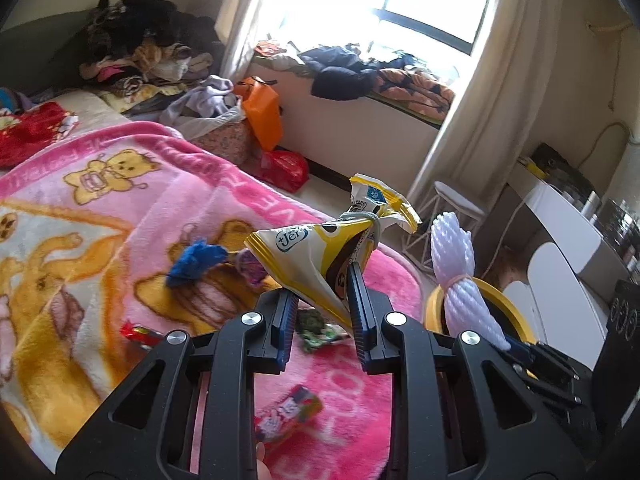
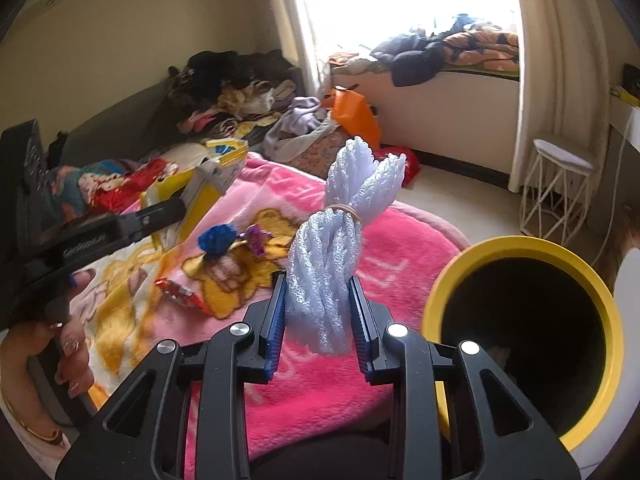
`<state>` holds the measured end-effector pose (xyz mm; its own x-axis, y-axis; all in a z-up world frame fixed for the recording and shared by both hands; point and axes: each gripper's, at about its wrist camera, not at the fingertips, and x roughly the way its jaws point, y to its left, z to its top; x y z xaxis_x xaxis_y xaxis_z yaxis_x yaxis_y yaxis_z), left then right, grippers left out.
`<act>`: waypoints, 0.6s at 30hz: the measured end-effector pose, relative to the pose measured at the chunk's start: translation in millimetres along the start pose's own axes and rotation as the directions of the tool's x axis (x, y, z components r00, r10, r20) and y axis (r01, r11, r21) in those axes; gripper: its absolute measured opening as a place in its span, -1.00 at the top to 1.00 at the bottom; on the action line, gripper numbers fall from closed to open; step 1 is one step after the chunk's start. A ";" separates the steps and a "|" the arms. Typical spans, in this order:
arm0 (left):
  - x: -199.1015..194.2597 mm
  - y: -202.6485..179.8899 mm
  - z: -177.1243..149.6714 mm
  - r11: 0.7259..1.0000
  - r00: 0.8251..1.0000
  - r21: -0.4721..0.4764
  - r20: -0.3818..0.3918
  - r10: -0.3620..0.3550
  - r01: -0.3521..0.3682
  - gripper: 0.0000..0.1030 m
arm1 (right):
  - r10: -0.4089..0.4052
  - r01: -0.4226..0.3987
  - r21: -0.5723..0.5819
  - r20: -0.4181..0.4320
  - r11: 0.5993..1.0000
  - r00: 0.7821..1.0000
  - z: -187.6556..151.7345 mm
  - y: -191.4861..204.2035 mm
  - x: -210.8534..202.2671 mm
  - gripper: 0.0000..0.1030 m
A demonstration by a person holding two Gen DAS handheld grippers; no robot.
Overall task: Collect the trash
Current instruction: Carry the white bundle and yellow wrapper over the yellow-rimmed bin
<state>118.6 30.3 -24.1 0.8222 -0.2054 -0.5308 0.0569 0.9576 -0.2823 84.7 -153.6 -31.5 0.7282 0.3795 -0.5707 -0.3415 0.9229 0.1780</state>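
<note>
My left gripper (image 1: pixel 322 292) is shut on a yellow and white snack bag (image 1: pixel 320 252) tied with a rubber band, held above the pink blanket (image 1: pixel 168 208). My right gripper (image 2: pixel 318 296) is shut on a white foam net bundle (image 2: pixel 340 232), just left of the yellow trash bin (image 2: pixel 600 292), whose dark mouth faces me. The bundle (image 1: pixel 456 268) and bin rim (image 1: pixel 496 292) also show at right in the left wrist view. A blue crumpled scrap (image 1: pixel 194 262), a purple wrapper (image 1: pixel 250 266), a red wrapper (image 1: pixel 138 334), a green wrapper (image 1: pixel 318 326) and a colourful candy wrapper (image 1: pixel 288 414) lie on the blanket.
Piles of clothes (image 1: pixel 140 48) lie at the bed's far end and on the window ledge (image 1: pixel 360 68). An orange bag (image 1: pixel 262 110) and a red bag (image 1: pixel 284 164) sit on the floor. A white wire stool (image 2: pixel 560 188) stands by the curtain. A white desk (image 1: pixel 568 216) is at the right.
</note>
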 end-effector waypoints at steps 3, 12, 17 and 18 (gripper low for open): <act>2.5 -12.5 -2.2 1.000 1.000 0.022 -0.005 -0.018 0.018 0.64 | -0.020 0.020 0.030 0.007 0.999 1.000 0.1 -14.0 -4.8 0.45; 11.8 -41.5 -7.1 0.995 0.998 0.074 -0.022 -0.062 0.064 0.64 | -0.084 0.082 0.102 0.012 0.991 0.996 -6.9 -47.7 -17.1 0.45; 16.4 -55.9 -9.7 0.991 0.996 0.100 -0.033 -0.082 0.085 0.64 | -0.118 0.116 0.134 0.009 0.984 0.993 -9.9 -65.6 -21.2 0.45; 17.3 -59.2 -10.3 0.990 0.996 0.106 -0.035 -0.085 0.088 0.64 | -0.124 0.121 0.139 0.009 0.983 0.992 -10.9 -68.2 -22.4 0.45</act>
<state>123.6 -31.9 -24.7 0.7942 -0.2931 -0.5323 0.1893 0.9517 -0.2416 85.2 -225.7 -39.6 0.7698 0.2630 -0.5815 -0.1650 0.9622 0.2168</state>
